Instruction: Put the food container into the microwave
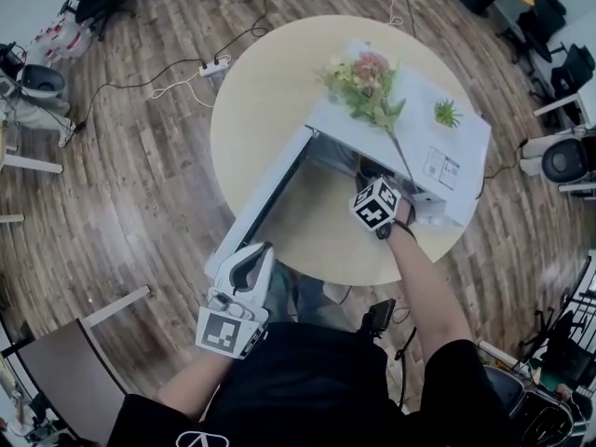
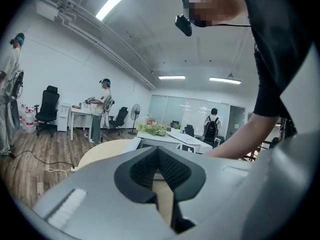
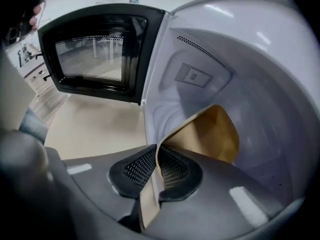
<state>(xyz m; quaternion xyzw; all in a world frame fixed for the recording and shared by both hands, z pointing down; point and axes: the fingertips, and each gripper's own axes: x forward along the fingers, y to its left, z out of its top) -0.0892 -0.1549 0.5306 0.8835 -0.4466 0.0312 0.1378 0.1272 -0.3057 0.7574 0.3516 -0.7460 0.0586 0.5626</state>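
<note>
The food container (image 3: 216, 134) is pinched at its thin rim by the right gripper (image 3: 157, 158), likely light and crushable; left gripper (image 2: 158, 154) is closed, empty.

The microwave (image 1: 414, 124) hides the food container (image 3: 212, 134) and the right tool's (image 3: 157, 160) tips from the head view.

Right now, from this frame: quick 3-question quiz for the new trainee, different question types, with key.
1. True or false: the microwave has its door open.
2. What does the right tool grip? A) a plate B) the food container C) nothing
3. Fill in: the left tool holds nothing, and its jaws are ____.

Key: 1 true; 2 B; 3 together.
</note>
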